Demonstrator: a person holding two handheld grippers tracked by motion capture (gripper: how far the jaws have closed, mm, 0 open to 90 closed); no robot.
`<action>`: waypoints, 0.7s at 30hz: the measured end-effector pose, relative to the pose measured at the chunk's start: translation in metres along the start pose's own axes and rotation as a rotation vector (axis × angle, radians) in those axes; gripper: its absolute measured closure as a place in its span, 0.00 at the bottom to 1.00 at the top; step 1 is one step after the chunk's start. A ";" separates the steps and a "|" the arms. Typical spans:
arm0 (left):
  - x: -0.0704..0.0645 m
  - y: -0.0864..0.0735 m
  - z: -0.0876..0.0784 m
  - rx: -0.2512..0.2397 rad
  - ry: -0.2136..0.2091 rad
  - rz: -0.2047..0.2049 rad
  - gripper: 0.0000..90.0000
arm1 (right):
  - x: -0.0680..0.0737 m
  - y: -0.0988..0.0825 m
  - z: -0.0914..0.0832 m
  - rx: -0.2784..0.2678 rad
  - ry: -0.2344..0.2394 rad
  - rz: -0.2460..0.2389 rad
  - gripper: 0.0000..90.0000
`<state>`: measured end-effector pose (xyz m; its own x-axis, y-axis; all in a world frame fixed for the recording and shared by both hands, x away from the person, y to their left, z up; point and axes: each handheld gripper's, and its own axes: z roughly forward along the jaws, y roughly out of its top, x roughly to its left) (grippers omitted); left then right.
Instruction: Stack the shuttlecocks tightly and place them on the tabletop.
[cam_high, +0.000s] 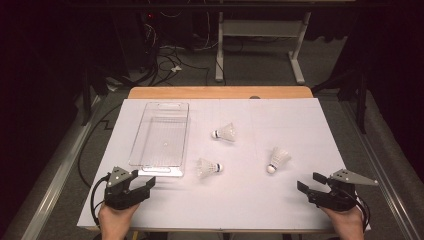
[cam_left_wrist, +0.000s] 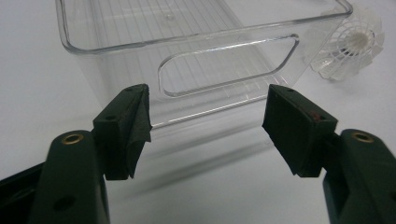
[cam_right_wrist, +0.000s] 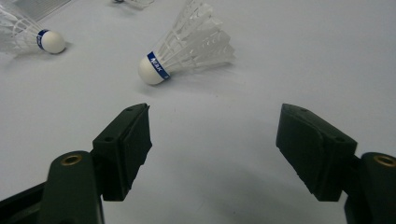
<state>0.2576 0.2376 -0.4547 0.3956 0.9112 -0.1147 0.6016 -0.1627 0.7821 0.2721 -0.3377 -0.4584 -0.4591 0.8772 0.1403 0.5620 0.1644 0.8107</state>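
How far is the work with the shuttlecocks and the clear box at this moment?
Done: nothing yet; the clear box looks empty. All three shuttlecocks lie on the white sheet: one beside the box, one farther back, one to the right. In hand: nothing; the left gripper and the right gripper are open at the near edge. Left: probably moving all three into the box.

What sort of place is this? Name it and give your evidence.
Probably a lab or workshop recording bench: a table under a white sheet, loose cables on the floor behind, and staged props, three shuttlecocks beside a clear plastic bin.
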 end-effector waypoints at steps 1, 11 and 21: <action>-0.001 0.000 0.000 -0.006 0.003 0.000 0.36 | 0.000 0.000 0.000 -0.005 -0.003 0.004 0.30; 0.000 -0.002 -0.001 -0.019 -0.005 -0.005 0.36 | 0.000 0.001 -0.002 -0.016 -0.021 0.019 0.30; 0.000 -0.002 0.000 -0.012 -0.013 -0.008 0.36 | 0.000 0.001 -0.003 -0.029 -0.026 0.010 0.32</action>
<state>0.2562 0.2378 -0.4564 0.4003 0.9073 -0.1290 0.5964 -0.1511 0.7883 0.2705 -0.3389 -0.4555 -0.4353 0.8903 0.1339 0.5463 0.1430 0.8253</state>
